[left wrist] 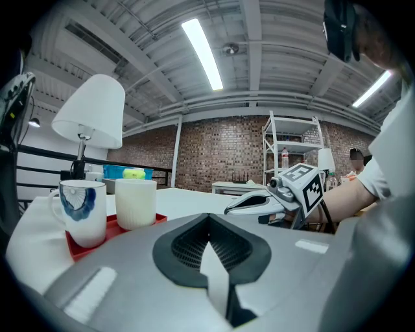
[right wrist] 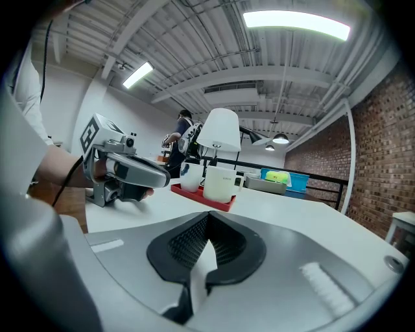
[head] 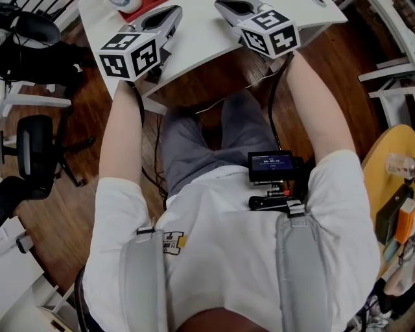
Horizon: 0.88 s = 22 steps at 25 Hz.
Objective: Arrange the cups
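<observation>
Left gripper view: red plastic tray (left wrist: 76, 249) groups blue-patterned white cup (left wrist: 83, 211) and ribbed white cup (left wrist: 136, 202); left gripper (head: 170, 16) and right gripper (head: 225, 8) rest idle, jaws closed, empty.

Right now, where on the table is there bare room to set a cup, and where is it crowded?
Bare table stretches from the red tray toward the brick wall, and between the tray and the right gripper. Crowded: the tray with the patterned cup and white cup, lamp behind.

A loft-like lab or workshop: brick wall (left wrist: 217, 162), strip lights (left wrist: 202, 53) on a bare ceiling (left wrist: 285, 61), metal shelf (left wrist: 290, 146), white desk (right wrist: 305, 209).
</observation>
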Each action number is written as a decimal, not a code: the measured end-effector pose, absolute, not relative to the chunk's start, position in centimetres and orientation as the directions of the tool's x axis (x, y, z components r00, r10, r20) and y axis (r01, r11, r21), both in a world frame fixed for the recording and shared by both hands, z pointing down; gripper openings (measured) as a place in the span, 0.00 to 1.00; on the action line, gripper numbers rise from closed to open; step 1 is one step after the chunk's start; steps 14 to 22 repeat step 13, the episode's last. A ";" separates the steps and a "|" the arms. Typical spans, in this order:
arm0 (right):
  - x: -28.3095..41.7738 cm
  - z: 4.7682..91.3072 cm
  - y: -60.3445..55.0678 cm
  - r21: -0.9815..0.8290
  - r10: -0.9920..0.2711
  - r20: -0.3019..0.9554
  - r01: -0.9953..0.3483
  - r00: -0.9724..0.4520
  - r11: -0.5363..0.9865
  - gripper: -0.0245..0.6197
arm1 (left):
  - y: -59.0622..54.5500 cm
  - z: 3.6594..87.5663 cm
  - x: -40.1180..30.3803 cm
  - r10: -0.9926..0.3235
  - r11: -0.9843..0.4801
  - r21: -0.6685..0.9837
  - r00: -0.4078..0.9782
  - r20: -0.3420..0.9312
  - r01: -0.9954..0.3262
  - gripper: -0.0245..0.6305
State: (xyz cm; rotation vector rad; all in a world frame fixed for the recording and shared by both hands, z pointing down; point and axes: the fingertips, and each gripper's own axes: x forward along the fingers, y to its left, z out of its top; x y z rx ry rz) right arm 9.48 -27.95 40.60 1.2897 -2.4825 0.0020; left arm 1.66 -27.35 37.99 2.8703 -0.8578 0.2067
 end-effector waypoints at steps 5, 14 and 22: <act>9.8 40.6 -27.9 0.153 -0.793 0.295 -0.793 -0.532 0.589 0.04 | -27.3 38.0 1.9 -0.534 -0.828 0.094 0.828 0.172 -0.553 0.04; 9.5 40.6 -27.9 0.150 -0.793 0.293 -0.793 -0.534 0.590 0.04 | -27.4 38.2 1.8 -0.534 -0.827 0.096 0.828 0.172 -0.553 0.04; 9.5 40.6 -27.9 0.150 -0.793 0.293 -0.793 -0.534 0.590 0.04 | -27.4 38.2 1.8 -0.534 -0.827 0.096 0.828 0.172 -0.553 0.04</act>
